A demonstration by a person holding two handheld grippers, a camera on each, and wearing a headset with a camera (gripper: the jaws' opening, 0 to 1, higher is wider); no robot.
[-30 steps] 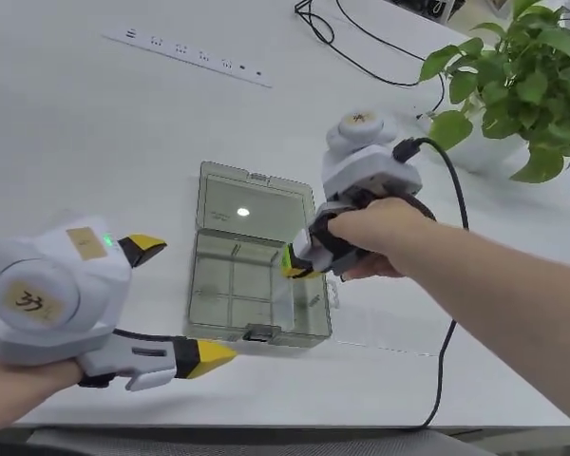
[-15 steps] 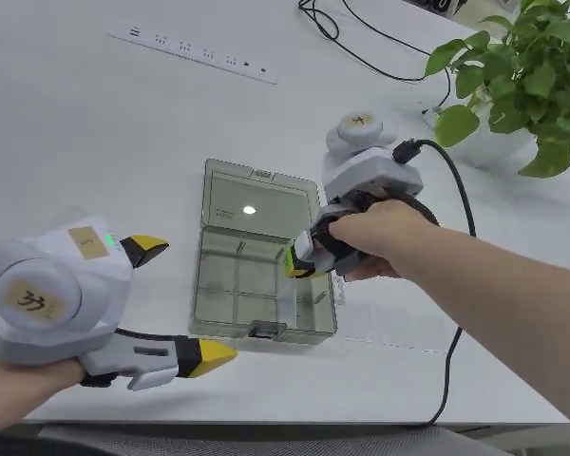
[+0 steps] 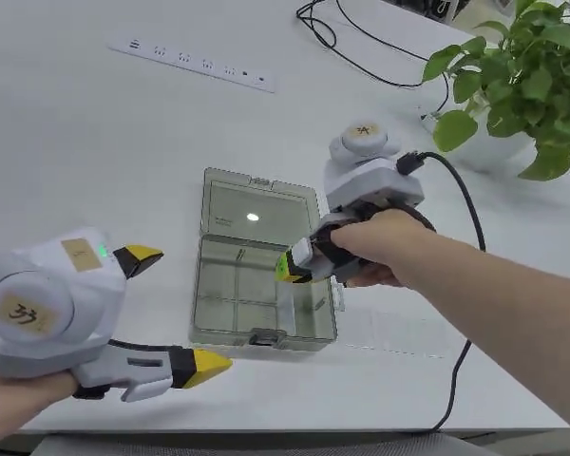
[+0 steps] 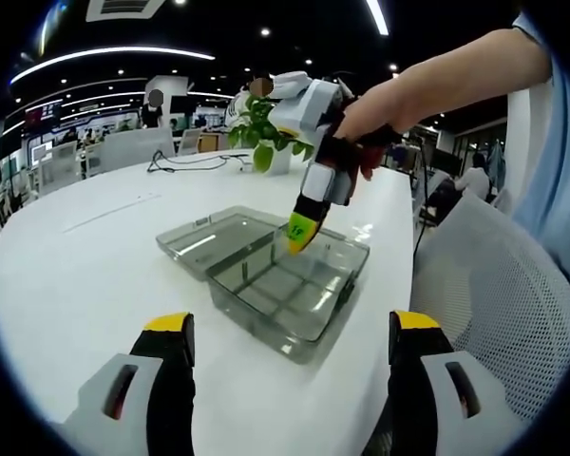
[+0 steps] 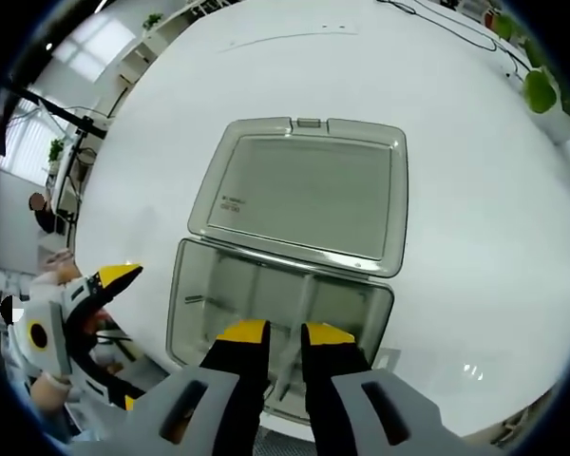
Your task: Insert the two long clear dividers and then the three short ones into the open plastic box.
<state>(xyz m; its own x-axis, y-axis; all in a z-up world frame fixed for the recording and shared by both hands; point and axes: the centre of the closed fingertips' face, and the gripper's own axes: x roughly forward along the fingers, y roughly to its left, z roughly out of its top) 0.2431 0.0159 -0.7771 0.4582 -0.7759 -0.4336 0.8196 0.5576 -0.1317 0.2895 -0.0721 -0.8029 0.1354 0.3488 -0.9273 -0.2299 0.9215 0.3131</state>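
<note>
So, my right tool [image 3: 287,270] is down over the right side of the open plastic box [image 3: 218,334], with its jaws pinched together on a clear divider [image 3: 286,300] that stands upright inside the base. The lid [image 3: 256,204] lies flat behind, on the white surface [image 3: 95,142]. My left tool [image 3: 176,309] hangs near the box's front-left corner, jaws wide apart, holding nothing. Another clear piece [image 3: 389,334] lies just right of the box.

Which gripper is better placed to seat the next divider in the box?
Right. The right gripper pinches a clear divider between its fingers, tips down over the right part of the box. The left gripper hangs open off the box's left side, holding nothing.
</note>
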